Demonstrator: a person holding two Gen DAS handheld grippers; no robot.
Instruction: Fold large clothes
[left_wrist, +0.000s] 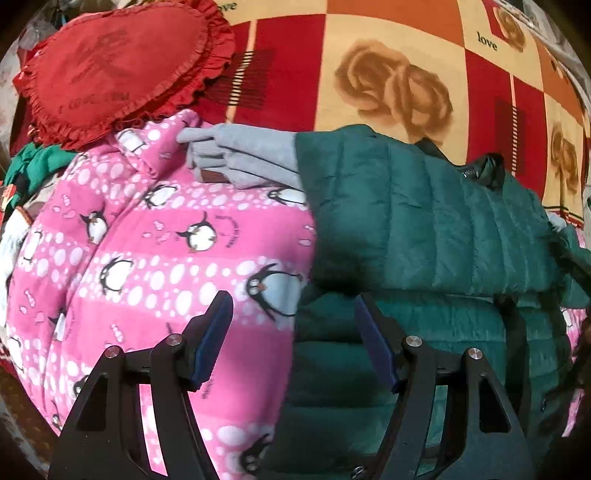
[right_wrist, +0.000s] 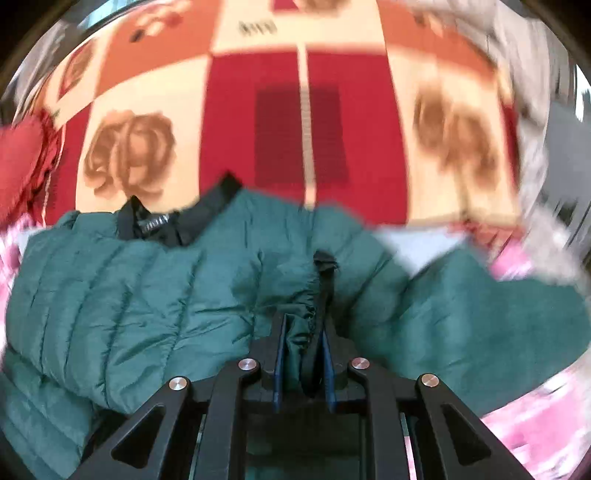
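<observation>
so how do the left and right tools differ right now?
The left tool is open and holds nothing; it hovers where the pink penguin fleece meets the green puffer jacket. The right tool is shut, pinching a bunched, black-trimmed edge of that jacket. Both are black with blue pads and point down at the clothes.

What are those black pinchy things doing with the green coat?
A person is folding a green puffy jacket that lies on a pink penguin blanket on a bed. The right hand-held gripper is shut on a bunched bit of the jacket's edge. The left hand-held gripper is open above the spot where jacket and blanket meet, holding nothing. A red heart pillow sits further back, and grey folded clothes lie beside the jacket.
</observation>
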